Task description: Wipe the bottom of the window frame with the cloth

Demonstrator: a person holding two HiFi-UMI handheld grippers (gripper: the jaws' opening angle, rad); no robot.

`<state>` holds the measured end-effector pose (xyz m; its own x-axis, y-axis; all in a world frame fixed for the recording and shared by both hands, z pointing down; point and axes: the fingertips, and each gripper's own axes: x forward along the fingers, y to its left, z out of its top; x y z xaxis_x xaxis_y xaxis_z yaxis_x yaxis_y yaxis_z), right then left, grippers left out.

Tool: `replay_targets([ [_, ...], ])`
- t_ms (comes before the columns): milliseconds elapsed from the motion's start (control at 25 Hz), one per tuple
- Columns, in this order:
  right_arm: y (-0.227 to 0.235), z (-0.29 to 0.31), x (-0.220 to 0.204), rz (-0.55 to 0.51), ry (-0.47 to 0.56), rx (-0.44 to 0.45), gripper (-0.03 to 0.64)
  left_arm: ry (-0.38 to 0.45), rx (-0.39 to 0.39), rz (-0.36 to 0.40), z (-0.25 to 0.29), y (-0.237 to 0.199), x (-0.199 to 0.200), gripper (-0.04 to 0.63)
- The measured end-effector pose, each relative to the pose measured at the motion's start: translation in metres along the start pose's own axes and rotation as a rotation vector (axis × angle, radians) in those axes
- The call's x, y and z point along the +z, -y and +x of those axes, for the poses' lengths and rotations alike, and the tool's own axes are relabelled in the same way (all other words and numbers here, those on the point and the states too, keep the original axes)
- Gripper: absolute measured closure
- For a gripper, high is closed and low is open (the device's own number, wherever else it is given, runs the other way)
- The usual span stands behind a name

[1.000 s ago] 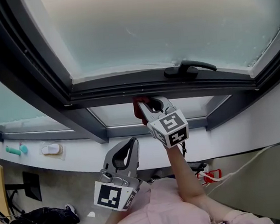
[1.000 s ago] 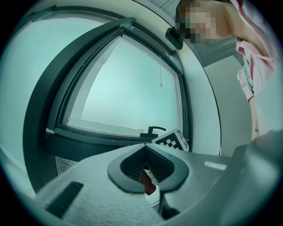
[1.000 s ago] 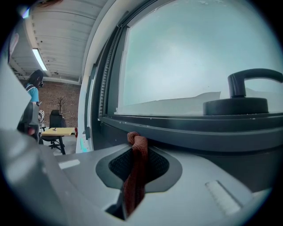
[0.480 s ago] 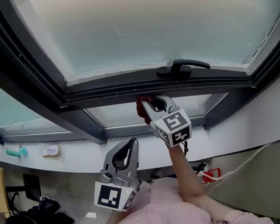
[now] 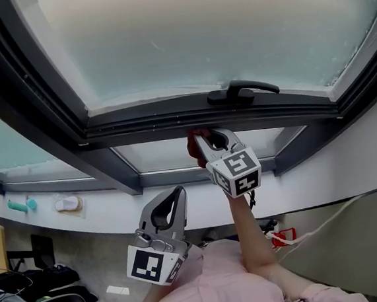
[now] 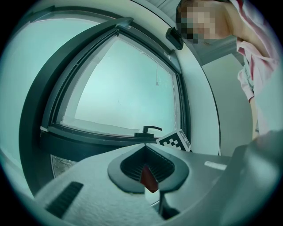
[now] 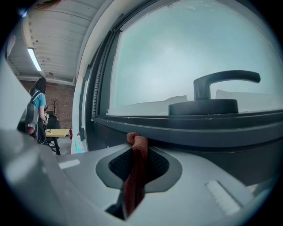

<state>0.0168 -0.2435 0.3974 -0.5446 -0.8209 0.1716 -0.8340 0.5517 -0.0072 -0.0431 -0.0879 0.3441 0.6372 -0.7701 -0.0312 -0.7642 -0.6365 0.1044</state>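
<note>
The right tongs [image 5: 207, 138] clench the red cloth [image 5: 192, 145] against the window frame's [image 5: 140, 126] bottom edge, left of the handle [image 5: 244, 90]. The left tongs [image 5: 177, 193] hang clenched and empty, well below.

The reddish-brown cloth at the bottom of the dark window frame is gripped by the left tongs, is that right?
Not quite: the reddish-brown cloth at the bottom of the dark window frame is gripped by the right tongs, not the left tongs, as the right gripper view shows.
</note>
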Motion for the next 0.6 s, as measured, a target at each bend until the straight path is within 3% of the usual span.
replay_targets([
  [600,0.022,-0.016,-0.003,0.012,0.008,-0.036,0.563,-0.006,-0.008,-0.001,0.006,0.012,-0.003,0.595],
])
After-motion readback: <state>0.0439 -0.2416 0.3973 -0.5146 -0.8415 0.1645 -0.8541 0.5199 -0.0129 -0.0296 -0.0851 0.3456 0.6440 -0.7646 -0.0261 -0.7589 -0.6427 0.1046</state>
